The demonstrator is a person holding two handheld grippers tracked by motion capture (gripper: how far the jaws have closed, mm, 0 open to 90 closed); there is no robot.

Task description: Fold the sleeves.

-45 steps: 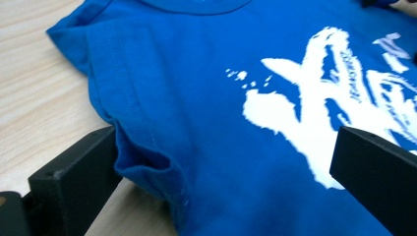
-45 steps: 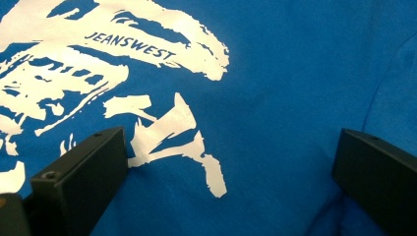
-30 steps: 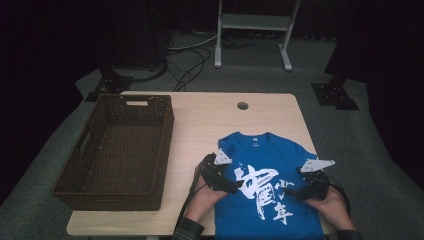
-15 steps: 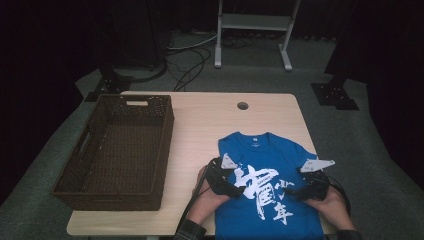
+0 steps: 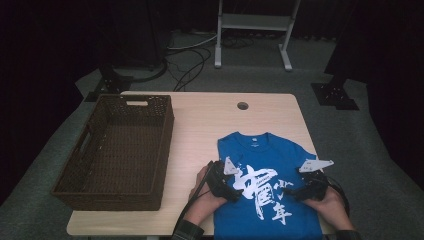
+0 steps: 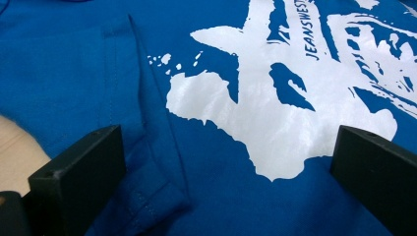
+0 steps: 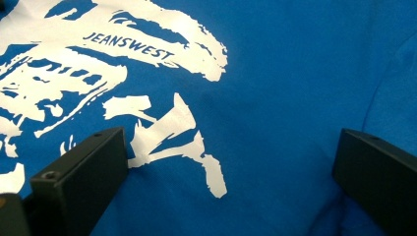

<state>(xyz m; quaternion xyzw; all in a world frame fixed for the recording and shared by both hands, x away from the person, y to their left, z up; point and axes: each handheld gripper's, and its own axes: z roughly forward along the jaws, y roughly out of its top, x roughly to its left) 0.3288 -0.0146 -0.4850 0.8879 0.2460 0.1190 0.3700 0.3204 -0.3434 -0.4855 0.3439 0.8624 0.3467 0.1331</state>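
A blue T-shirt (image 5: 265,150) with a white print lies flat on the table's right half, its collar pointing away from me. My left gripper (image 5: 231,186) rests low on the shirt's left side, open, with a folded sleeve hem (image 6: 147,142) and white print between its jaws. My right gripper (image 5: 302,190) sits on the shirt's right side, also open over the cloth. Blue fabric (image 7: 275,98) and the white lettering (image 7: 128,44) lie under it, nothing pinched.
A dark wicker basket (image 5: 150,150) stands on the left half of the wooden table (image 5: 200,120). A round cable hole (image 5: 243,106) is near the far edge. Stands and cables sit on the floor beyond the table.
My left gripper has slid rightward from the shirt's left edge onto the cloth. The right gripper has stayed nearly still.
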